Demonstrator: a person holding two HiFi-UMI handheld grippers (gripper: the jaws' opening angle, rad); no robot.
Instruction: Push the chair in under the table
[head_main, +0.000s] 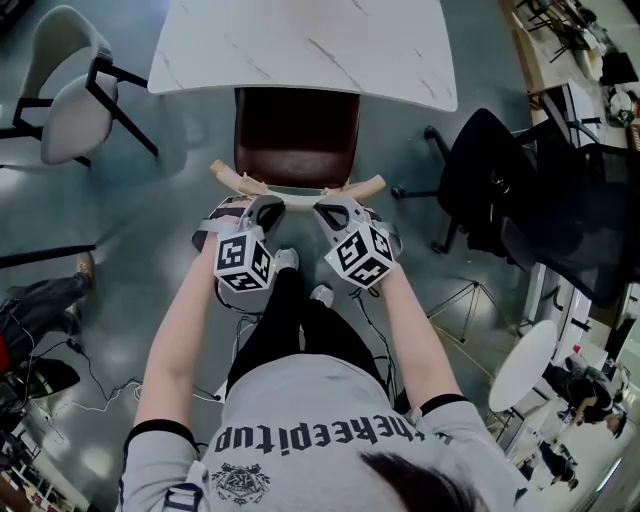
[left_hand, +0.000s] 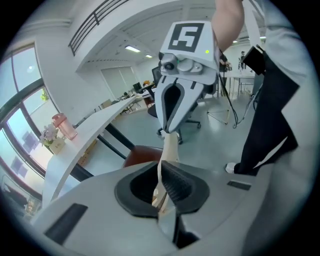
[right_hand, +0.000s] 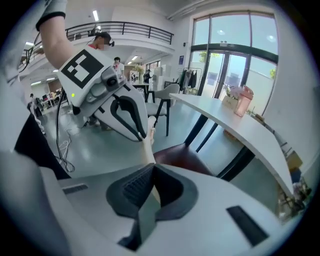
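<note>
The chair has a dark brown seat (head_main: 297, 135), its far part under the white marble table (head_main: 300, 40). Its curved pale wooden backrest (head_main: 297, 199) faces me. My left gripper (head_main: 262, 212) is shut on the backrest's left part, and my right gripper (head_main: 330, 212) is shut on its right part. In the left gripper view the wooden rail (left_hand: 170, 147) runs out of my left gripper (left_hand: 161, 182) to the right gripper (left_hand: 172, 131). The right gripper view shows the rail (right_hand: 146, 150) pinched in my right gripper (right_hand: 150, 182), the left gripper (right_hand: 145, 136) beyond.
A grey shell chair (head_main: 70, 100) stands at the left and a black office chair (head_main: 490, 180) at the right. A round white table (head_main: 525, 365) is at the lower right. My shoes (head_main: 285, 260) are just behind the chair. A pink bottle (right_hand: 243, 100) sits on the table.
</note>
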